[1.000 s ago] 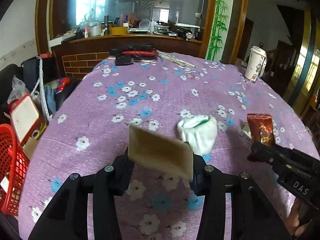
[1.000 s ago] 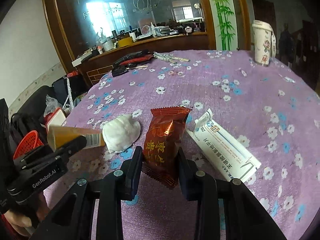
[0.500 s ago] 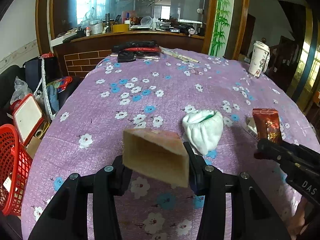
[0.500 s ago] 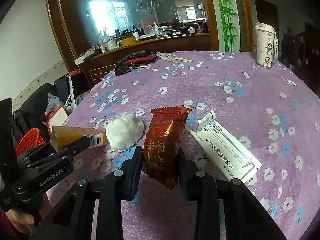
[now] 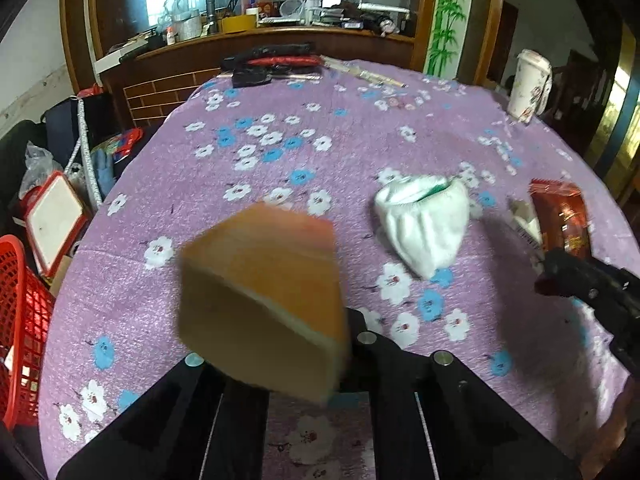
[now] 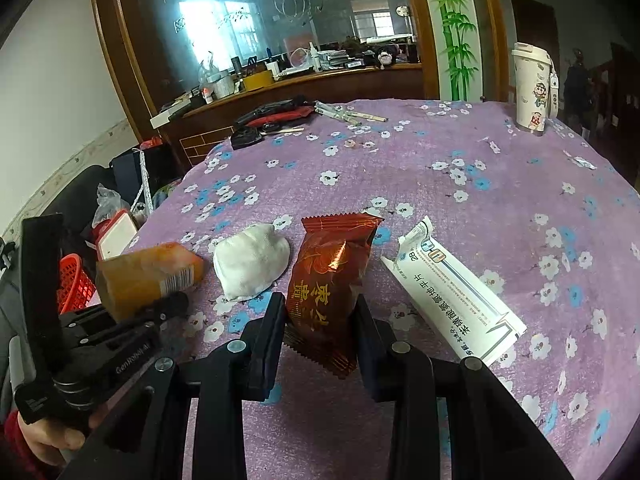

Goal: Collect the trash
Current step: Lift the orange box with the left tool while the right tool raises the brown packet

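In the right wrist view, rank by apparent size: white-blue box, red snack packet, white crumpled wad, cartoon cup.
1. white-blue box
2. red snack packet, enlarged by nearness to the camera
3. white crumpled wad
4. cartoon cup, far off, so true size unsure

Orange carton [image 5: 260, 304]: blurred, tilted, off the cloth. White crumpled wad [image 5: 424, 224]: at its two o'clock. Red foil packet [image 6: 332, 284]: upright. White torn box [image 6: 452, 292]: flat, at the packet's three o'clock.

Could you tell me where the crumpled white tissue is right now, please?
The crumpled white tissue lies on the purple floral tablecloth, left of the red snack packet and right of the orange box, in the right wrist view.
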`<state>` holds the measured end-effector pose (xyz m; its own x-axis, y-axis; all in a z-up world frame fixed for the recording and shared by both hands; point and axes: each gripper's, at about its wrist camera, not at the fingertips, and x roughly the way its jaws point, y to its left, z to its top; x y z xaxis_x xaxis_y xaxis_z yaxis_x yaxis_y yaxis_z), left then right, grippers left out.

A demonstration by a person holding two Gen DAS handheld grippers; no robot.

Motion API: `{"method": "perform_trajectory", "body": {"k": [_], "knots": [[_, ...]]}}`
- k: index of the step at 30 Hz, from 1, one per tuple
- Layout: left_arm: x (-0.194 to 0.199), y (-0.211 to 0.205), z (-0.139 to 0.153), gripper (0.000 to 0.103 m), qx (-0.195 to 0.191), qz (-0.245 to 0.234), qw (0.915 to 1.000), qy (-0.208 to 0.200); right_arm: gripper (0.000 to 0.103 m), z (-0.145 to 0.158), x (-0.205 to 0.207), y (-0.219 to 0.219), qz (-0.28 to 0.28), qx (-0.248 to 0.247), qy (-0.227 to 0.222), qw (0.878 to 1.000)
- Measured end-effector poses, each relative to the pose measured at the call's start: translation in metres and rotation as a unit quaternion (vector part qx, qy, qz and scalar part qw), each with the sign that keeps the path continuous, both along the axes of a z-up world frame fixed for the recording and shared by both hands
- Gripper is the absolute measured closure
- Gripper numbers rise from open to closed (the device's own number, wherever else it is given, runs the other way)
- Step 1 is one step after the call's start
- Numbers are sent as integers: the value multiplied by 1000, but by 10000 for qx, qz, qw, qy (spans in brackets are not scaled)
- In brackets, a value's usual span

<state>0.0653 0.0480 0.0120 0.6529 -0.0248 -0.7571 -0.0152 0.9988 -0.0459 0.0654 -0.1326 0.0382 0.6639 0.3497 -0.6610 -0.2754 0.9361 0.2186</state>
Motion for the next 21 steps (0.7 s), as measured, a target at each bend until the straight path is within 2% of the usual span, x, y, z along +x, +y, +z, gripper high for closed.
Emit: {"method": "perform_trajectory", "body": {"k": [2, 4, 5, 6, 7, 8, 10, 13, 15, 18, 21], "knots": [[1, 0, -2, 96, 11, 13, 10000, 52, 68, -1, 0, 1, 18, -33, 12, 10000], [4, 3, -3, 96, -147, 7, 9998, 158, 68, -1, -1, 2, 23, -52, 21, 10000], [5, 5, -3, 92, -212, 18, 9996, 198, 68, -1, -1, 2, 21, -55, 23, 10000], [4, 8, -2, 88, -271, 53, 9994, 201, 68, -1, -1, 2, 11, -58, 21, 10000], [4, 9, 0, 69, -328, 75, 9993, 174, 68, -1, 0, 2, -2, -54, 21, 10000], [2, 12, 3, 55, -405, 96, 9991, 103, 68, -1, 0, 1, -22, -36, 31, 10000], [-8, 18, 18, 55, -514, 193, 9979, -335, 68, -1, 1, -2, -60, 15, 49, 10000], [-17, 26, 35, 37, -583, 354, 9945, -795, 67, -1, 2, -5, -89, 70, 64, 9999], [-14, 33, 37, 37, -687, 498, 9930, -824, 67, -2, 4, -6, -83, 114, 104, 9998], [-6, 45, 30, 37, -952, 679, 9915, -574, 67, -2, 5, -7, -86, 158, 138, 9997], [-7, 59, 32, 37, -1159, 911, 9868, -663, 67, -1, 5, -10, -103, 222, 148, 9996]]}}
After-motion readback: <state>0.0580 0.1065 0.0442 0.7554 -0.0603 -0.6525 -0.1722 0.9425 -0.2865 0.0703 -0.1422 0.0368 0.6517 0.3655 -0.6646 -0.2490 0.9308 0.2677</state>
